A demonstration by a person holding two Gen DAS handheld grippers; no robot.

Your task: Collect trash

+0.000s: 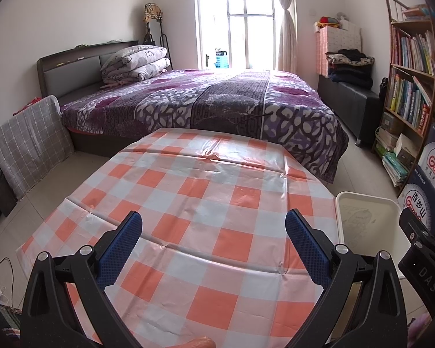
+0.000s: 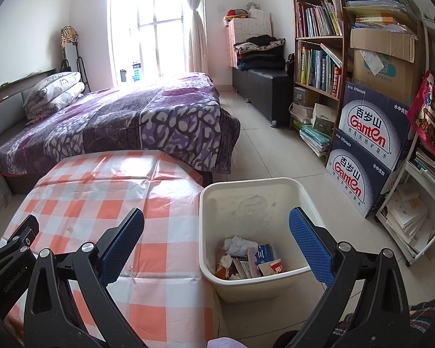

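We are holding the left tool (image 1: pixel 213 232) above the counter (image 1: pixel 188 203), which is wearing an orange and white checked cloth, and its two blue pads are standing wide apart with nothing between them. We are holding the right tool (image 2: pixel 216 230) over the edge where the counter meets the white bin (image 2: pixel 275 285), and it is also spread wide and carrying nothing. The bin is standing on the tiled floor (image 2: pixel 264 145), touching or just beside the right side of the counter. The trash (image 2: pixel 248 258) is lying at the bottom of the bin: crumpled white paper, some small cartons and wrappers. Behind the counter we are seeing a bed (image 1: pixel 203 98) with a purple patterned cover. On the right, a bookshelf (image 2: pixel 319 55) and two blue water boxes (image 2: pixel 368 150) are standing near the bin.
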